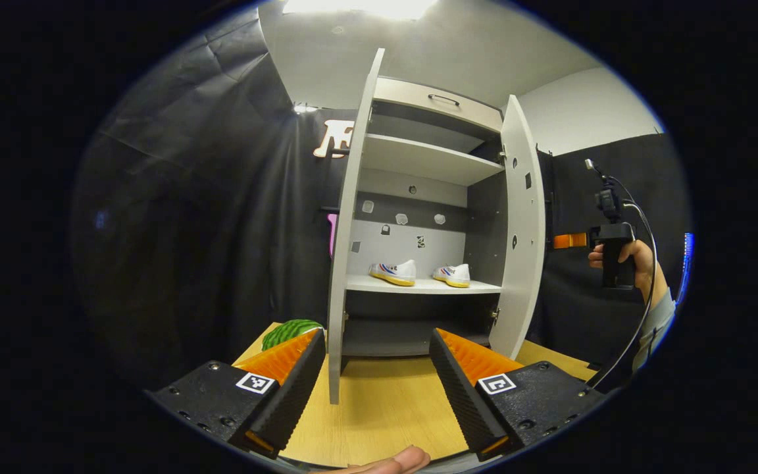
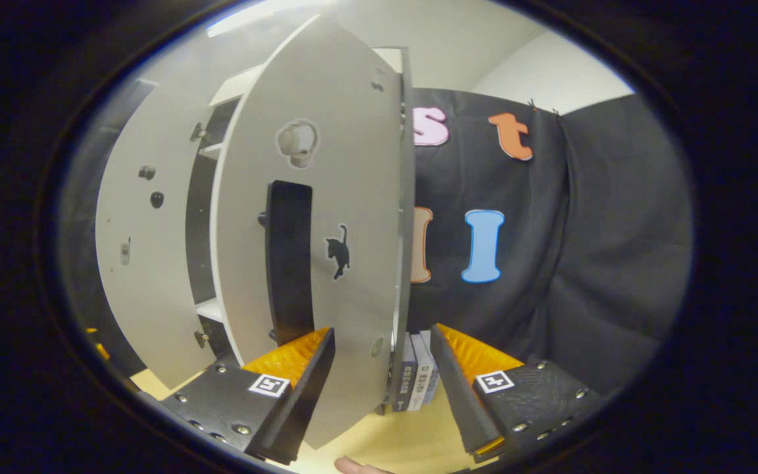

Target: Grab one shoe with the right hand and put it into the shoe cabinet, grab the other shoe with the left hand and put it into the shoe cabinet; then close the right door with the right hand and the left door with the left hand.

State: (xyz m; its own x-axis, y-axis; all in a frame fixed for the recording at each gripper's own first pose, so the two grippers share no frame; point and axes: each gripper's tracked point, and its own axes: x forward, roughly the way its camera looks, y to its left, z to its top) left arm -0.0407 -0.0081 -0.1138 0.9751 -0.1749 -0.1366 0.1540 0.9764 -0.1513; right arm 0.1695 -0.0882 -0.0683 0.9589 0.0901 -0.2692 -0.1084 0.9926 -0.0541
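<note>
On the middle shelf at twelve o'clock, both shoes (image 1: pixel 393 272) sit inside the cabinet (image 1: pixel 431 161). Your right gripper (image 2: pixel 382 368), fingers wide and empty, straddles the right door's (image 2: pixel 313 217) upright edge; swing it toward nine o'clock.

A green striped, watermelon-like object (image 1: pixel 290 330) sits on the wooden tabletop (image 1: pixel 379 411). A few upright books (image 2: pixel 416 372) stand near the black cloth wall (image 2: pixel 589 263).

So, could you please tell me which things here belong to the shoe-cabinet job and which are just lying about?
Belong to the job:
- two shoes on the cabinet shelf
- right door
- left door
- left gripper, open
- right gripper, open at the right door's edge

Lying about:
- watermelon toy
- books behind the right door
</note>
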